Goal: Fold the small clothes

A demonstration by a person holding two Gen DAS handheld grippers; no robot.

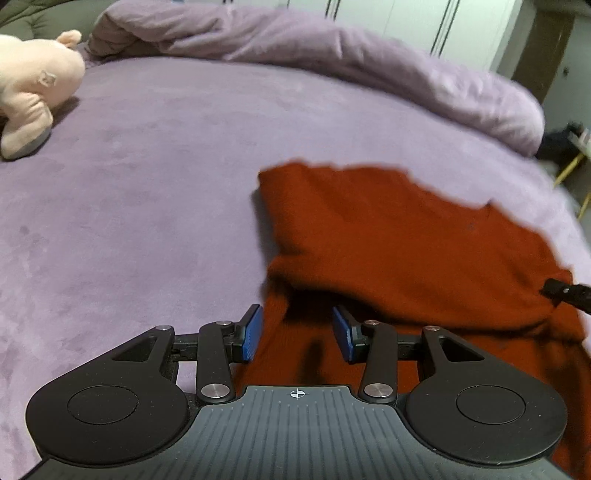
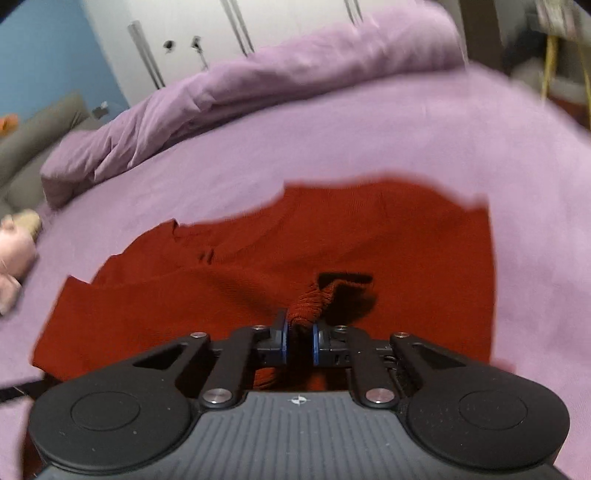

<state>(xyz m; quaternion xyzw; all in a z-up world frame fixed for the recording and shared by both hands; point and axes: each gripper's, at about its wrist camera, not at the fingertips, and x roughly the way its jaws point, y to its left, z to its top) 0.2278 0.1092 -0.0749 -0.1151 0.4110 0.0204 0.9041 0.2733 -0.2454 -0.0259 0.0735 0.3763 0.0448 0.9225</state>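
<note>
A rust-red knit garment [image 1: 388,240] lies partly folded on the purple bed sheet [image 1: 147,192]. My left gripper [image 1: 297,334] hovers over its near left edge. The blue pads stand well apart and the cloth shows below the gap, not pinched. In the right wrist view the same garment [image 2: 240,266] spreads across the sheet. My right gripper [image 2: 300,341] is shut on a bunched fold of red knit that sticks up between its pads. A black tip of the right gripper [image 1: 565,291] shows at the garment's right side in the left wrist view.
A pink plush toy [image 1: 33,81] lies at the far left of the bed, also visible as the plush toy [image 2: 14,251]. A rolled lilac duvet [image 1: 332,48] runs along the far side. White wardrobe doors [image 2: 258,22] stand behind it.
</note>
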